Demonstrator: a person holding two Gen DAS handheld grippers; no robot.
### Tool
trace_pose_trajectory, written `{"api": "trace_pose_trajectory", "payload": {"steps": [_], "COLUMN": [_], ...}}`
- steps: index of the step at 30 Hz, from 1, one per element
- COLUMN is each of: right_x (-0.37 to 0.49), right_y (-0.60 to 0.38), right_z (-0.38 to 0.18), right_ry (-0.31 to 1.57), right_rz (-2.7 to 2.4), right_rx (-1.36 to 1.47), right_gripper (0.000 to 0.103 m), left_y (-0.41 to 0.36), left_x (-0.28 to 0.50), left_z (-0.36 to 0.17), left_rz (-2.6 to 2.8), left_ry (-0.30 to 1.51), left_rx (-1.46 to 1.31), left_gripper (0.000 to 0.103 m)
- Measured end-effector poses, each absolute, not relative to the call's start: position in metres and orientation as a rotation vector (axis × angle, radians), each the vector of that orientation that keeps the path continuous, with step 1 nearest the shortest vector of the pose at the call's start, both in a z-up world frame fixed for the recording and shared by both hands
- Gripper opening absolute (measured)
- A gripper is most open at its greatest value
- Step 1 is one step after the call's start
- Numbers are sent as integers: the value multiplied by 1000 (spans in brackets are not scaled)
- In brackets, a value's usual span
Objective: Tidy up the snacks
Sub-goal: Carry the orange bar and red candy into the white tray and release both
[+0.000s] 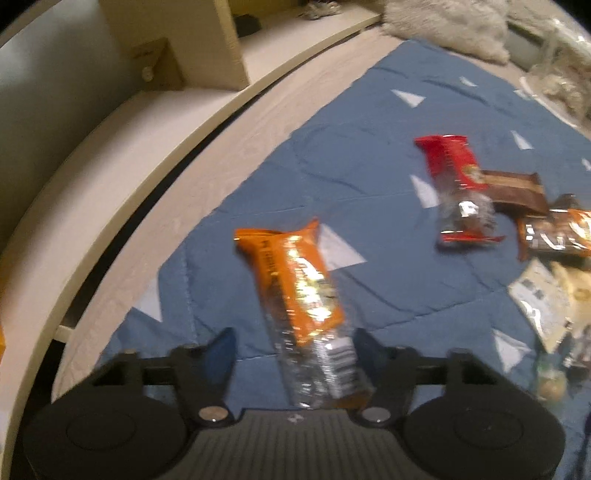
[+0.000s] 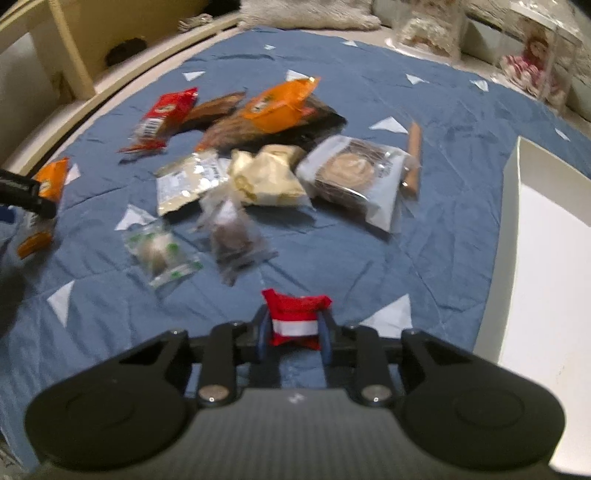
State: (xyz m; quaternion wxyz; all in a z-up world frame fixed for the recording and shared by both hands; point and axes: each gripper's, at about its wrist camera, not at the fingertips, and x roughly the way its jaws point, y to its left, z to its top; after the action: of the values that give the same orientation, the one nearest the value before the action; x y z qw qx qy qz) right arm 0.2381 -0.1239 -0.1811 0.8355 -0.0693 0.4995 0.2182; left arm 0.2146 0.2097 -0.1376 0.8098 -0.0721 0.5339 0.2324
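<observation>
The right tool [image 2: 294,325] is clamped on a small red-and-white snack packet [image 2: 294,320] at lower centre, the white open box [image 2: 517,177] lying toward the frame's right edge, while the left tool [image 1: 291,350] straddles, seemingly half-closed, the long orange foil-wrapped bar [image 1: 295,280] pointing up-frame on the blue quilted bed cover [image 1: 369,184].

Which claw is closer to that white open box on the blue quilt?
Right. The right claw, gripping a small red-and-white packet, sits beside the white open box; the left claw is across the snack pile.

Bedroom: quilted blue bedspread [image 2: 443,229], pillow [image 2: 310,14]
</observation>
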Motion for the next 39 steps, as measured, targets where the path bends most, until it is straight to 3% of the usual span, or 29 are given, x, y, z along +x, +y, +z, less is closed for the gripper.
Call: {"api": "trace_pose_trajectory", "payload": {"steps": [1,2,6,20,39], "right_x": [236,235,227,208,185], "right_y": [-124,-125,-128,-156,-274], "right_z": [-179,-178,-170,-107,-62], "right_ry": [1053,1054,1046,872,723], "right_rz": [467,470,476,450,221], "right_rx": [-142,-132,-127,-67,98], "right_gripper": [31,31,31,31,31], "left_y": [206,203,185,120,-26], "left_x": [214,214,214,203,208], "left_z": [-137,-136,-131,-61,-30], "left_rz": [486,472,440,273,-62], "left_ry": [1135,1131,1104,872,784], "left_rx": [-152,-145,-89,-68,2], "left_gripper": [47,43,41,39,39]}}
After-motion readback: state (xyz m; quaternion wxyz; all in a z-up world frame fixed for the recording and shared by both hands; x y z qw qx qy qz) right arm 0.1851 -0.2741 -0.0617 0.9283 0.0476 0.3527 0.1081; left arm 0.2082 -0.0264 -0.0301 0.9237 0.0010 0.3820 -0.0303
